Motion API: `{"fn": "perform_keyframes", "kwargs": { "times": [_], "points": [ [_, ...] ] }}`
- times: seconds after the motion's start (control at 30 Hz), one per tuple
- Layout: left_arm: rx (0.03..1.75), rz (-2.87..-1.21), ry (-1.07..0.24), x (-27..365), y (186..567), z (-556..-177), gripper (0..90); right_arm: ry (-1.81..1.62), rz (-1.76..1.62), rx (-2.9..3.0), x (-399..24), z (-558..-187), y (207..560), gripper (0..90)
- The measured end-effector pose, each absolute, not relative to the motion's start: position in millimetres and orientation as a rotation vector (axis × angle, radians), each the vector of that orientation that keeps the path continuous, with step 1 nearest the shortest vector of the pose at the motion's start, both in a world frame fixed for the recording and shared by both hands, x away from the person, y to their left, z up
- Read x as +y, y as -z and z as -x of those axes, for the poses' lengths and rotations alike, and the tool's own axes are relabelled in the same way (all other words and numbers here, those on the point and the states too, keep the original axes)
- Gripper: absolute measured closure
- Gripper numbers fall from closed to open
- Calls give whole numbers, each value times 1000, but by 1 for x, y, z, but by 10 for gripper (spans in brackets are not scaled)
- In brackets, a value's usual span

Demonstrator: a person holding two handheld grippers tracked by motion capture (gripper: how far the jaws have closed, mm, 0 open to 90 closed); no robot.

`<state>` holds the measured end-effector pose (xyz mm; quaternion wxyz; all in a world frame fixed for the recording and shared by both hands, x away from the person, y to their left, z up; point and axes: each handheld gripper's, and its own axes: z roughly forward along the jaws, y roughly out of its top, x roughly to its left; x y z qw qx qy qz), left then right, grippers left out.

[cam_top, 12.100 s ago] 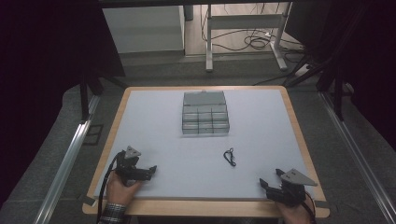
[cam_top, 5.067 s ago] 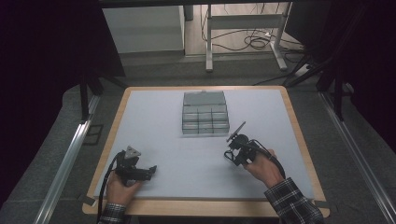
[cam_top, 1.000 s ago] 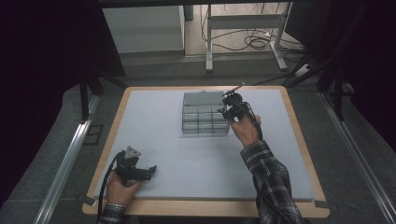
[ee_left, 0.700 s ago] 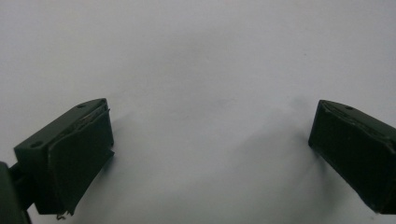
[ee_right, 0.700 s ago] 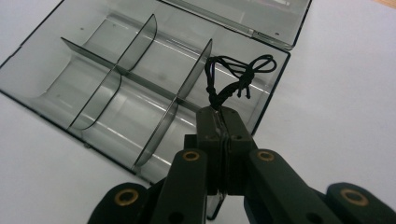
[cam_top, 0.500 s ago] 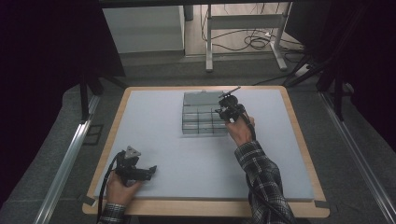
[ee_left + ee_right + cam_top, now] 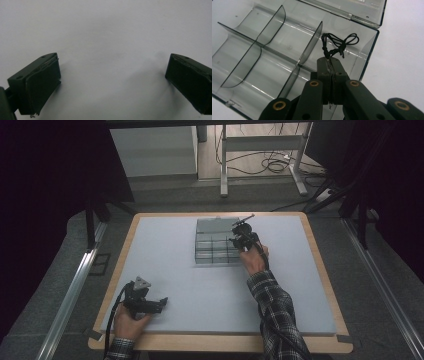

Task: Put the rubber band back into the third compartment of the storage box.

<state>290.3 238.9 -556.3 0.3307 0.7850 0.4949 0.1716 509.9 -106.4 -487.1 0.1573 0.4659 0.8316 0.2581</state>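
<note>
In the high view's lower left, the left hand holds the left hand-held gripper low on the surface, jaws pointing right; in its own view they stand wide apart. The right arm, in a plaid sleeve, reaches from the bottom edge up toward centre. The right hand-held gripper has its jaws pressed together, pinching a black cord.

Wood-edged table, white mat, clear compartment box on it
</note>
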Motion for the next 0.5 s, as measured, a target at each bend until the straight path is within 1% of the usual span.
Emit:
{"fn": "perform_keyframes", "kwargs": {
  "times": [0.33, 0.5],
  "points": [
    [1293, -2054, -448, 239, 556, -290, 0, -722, -1346, 2375, -103, -518, 492, 864],
    [1295, -2049, -449, 239, 556, -290, 0, -724, -1341, 2372, -103, -519, 493, 801]
  ]
}}
